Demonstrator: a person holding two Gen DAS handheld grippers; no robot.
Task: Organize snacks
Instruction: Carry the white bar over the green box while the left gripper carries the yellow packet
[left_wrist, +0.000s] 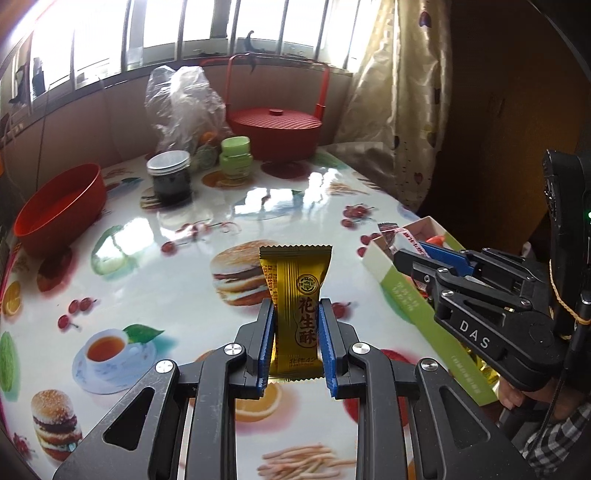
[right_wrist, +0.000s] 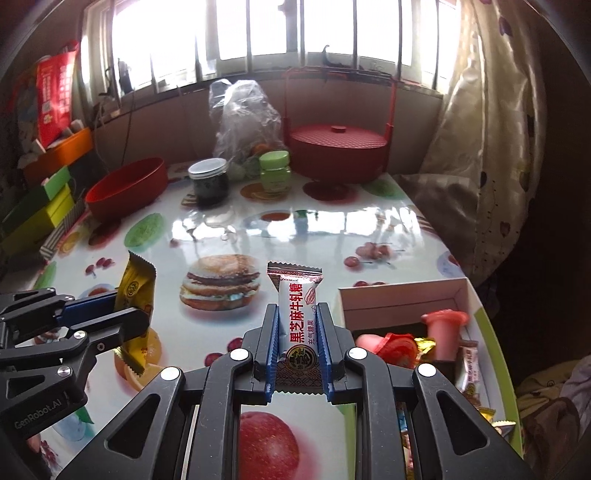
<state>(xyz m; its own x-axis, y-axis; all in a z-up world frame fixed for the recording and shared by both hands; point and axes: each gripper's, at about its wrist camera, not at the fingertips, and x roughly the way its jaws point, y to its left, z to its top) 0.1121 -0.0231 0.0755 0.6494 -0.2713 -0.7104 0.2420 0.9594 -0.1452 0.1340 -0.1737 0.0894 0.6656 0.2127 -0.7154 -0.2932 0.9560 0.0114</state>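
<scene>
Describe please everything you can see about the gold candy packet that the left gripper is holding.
The gold candy packet is a glossy foil pillow wrapper with zigzag-crimped ends, a round emblem and dark red Chinese characters down its front. It stands upright, lifted above the printed tablecloth, and the left gripper is shut on its lower half, with a blue pad on each side. Nothing else touches it. In the right wrist view it appears side-on at the left.

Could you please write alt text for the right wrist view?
The right claw grips a white-and-red wrapped candy bar above a glossy food-print table. The left claw holds a gold wrapped candy; an open white snack box sits right.
</scene>
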